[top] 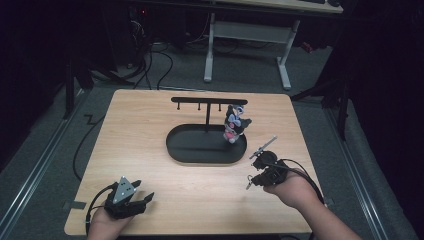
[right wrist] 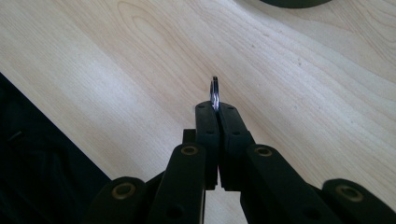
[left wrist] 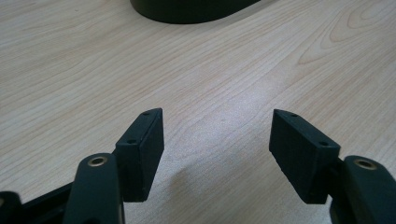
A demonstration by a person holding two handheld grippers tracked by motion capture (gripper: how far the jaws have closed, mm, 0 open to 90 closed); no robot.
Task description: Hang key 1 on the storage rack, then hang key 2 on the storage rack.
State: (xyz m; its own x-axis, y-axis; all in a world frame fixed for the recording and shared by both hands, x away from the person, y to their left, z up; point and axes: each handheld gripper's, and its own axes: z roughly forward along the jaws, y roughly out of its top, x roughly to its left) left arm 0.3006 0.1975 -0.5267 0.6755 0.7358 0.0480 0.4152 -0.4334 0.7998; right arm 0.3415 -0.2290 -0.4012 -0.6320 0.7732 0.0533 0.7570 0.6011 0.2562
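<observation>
The small metal ring sits clamped edge-on between the tips of the right gripper, whose jaws are pressed together on it above the wooden table, near its right front edge. The left gripper rests low over the table's left front corner, jaws spread wide with nothing between them. The black hanger stand occupies the table centre, a plush keychain figure hanging from its bar.

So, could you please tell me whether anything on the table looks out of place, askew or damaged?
Nothing stands out. The black T-shaped hanger stand is upright on its black oval base, the small plush keychain toy hangs from its bar, and the right gripper pinches a thin metal ring above the light wooden table.
</observation>
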